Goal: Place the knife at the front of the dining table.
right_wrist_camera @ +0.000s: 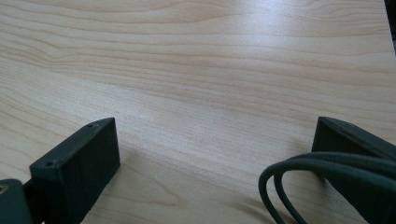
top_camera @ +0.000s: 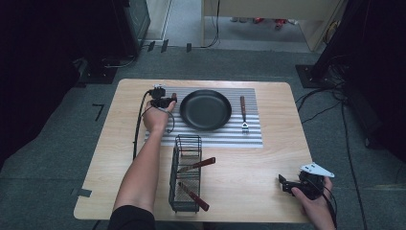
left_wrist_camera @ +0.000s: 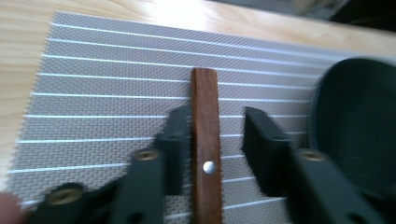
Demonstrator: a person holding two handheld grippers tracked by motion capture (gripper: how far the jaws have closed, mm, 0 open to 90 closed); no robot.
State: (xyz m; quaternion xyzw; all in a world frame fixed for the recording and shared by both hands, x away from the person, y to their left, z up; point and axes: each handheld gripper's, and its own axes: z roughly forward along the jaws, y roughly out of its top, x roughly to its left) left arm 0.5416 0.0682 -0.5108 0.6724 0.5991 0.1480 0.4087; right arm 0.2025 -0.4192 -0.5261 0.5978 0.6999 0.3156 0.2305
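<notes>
The left gripper (left_wrist_camera: 210, 140) is held over the left part of the striped grey placemat (left_wrist_camera: 107, 93), its jaws partly parted. A wooden handle (left_wrist_camera: 205, 140) with a metal rivet lies flat on the placemat between the jaws; a gap is seen on its right side, while the left jaw stands just beside it, so no grip is seen on it. In the high view, this handle (top_camera: 174, 97) is found just left of the black pan (top_camera: 205, 109), with the left gripper (top_camera: 162, 101) over it. The pan sits at the middle of the placemat and nothing is seen inside it. A fork (top_camera: 243, 112) with a wooden handle lies on the placemat just right of the pan, apart from it.

Nearer the person, a wire basket (top_camera: 186, 173) stands on the bare table (top_camera: 249, 167), its far end touching the near edge of the placemat. 2 utensils with wooden handles (top_camera: 197, 165) are held in it, their handles sticking out over its right rim.

The right gripper (top_camera: 286, 184) rests near the front right corner of the table, well apart from everything else. In the right gripper view, its jaws (right_wrist_camera: 210, 154) are spread wide over bare wood and nothing lies between them. Open tabletop is left between the basket and the right gripper, and along the table's left edge beside the forearm.
</notes>
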